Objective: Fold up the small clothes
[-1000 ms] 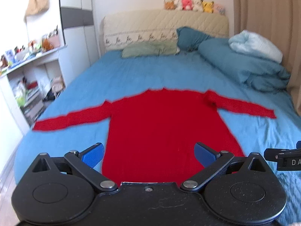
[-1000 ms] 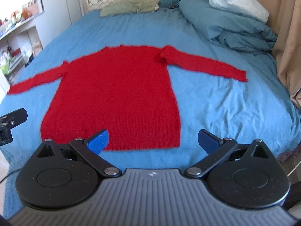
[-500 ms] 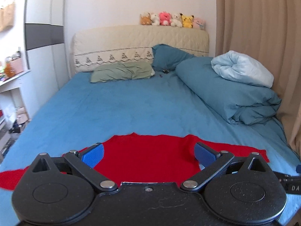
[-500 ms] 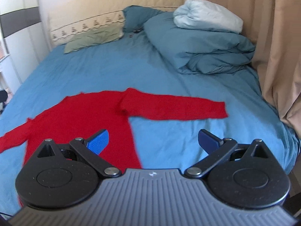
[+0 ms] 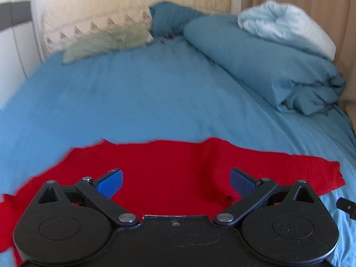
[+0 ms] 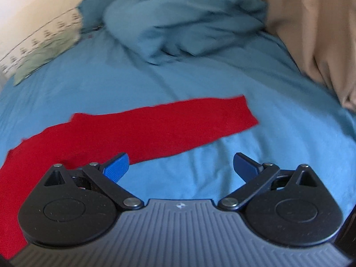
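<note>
Red sweater (image 5: 164, 169): flat on the blue bed (image 5: 138, 98), now closer under your tools than a second ago, hem out of frame. Your left tool (image 5: 176, 181): spread wide, empty, over the chest. Your right tool (image 6: 180, 166): wide, empty, beside the right sleeve (image 6: 195, 115). Curtain (image 6: 316, 26): right view shows more. Folded duvet (image 5: 262, 66): both views.
</note>
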`<state>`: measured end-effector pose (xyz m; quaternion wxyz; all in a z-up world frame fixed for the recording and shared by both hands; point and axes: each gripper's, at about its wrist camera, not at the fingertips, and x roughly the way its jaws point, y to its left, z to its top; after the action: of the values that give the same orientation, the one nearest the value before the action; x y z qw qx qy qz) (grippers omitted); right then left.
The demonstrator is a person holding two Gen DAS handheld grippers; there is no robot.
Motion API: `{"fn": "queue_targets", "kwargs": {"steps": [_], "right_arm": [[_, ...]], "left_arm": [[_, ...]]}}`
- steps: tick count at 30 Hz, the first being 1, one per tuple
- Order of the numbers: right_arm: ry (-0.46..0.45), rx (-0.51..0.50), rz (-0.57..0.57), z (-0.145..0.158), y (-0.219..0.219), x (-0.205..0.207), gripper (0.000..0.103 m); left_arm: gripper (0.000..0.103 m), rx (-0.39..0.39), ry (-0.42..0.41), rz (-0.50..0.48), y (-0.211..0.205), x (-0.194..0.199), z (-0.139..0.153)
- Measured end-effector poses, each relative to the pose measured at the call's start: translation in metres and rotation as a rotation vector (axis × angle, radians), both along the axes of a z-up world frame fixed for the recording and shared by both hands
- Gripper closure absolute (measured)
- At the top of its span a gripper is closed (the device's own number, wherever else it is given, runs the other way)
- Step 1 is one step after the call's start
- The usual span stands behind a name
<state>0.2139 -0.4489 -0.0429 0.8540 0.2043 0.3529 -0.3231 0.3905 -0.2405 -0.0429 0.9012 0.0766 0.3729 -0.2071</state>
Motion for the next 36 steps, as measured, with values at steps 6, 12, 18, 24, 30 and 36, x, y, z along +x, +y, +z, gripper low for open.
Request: {"fn": "queue_targets", "kwargs": {"steps": [6,12,18,24,30,36], "right_arm": [[-0.036,0.014,-0.07,-0.054,-0.018,-0.002,0.0],[-0.126,0.051,-0.151,-0.085,-0.039,0.003,0.008],[-0.183,0.056,-0.211,-0.098,-0.071,0.012,0.031],[-0.16,0.012,-0.204,-0.095,-0.085,0.024,0.078],[-0.187,-0.023,-0.098,-0.05,-0.072,0.045,0.081],[-0.312,-0.044,0.131,0.028,-0.009,0.107,0.081]], "left_arm": [[0.0,0.004,0.09,-0.043,-0.038,0.036,-0.053],[0.0,0.045,0.143,-0.031,-0.058,0.058,-0.095],[0.0,0.091,0.154,-0.033,-0.067,0.071,-0.119],[0.0,0.096,0.134,-0.047,-0.069,0.072,-0.126],[0.0,-0.055,0.073,-0.11,-0.031,0.062,-0.094],[0.0,-0.094,-0.025,-0.069,0.058,0.06,-0.044]]}}
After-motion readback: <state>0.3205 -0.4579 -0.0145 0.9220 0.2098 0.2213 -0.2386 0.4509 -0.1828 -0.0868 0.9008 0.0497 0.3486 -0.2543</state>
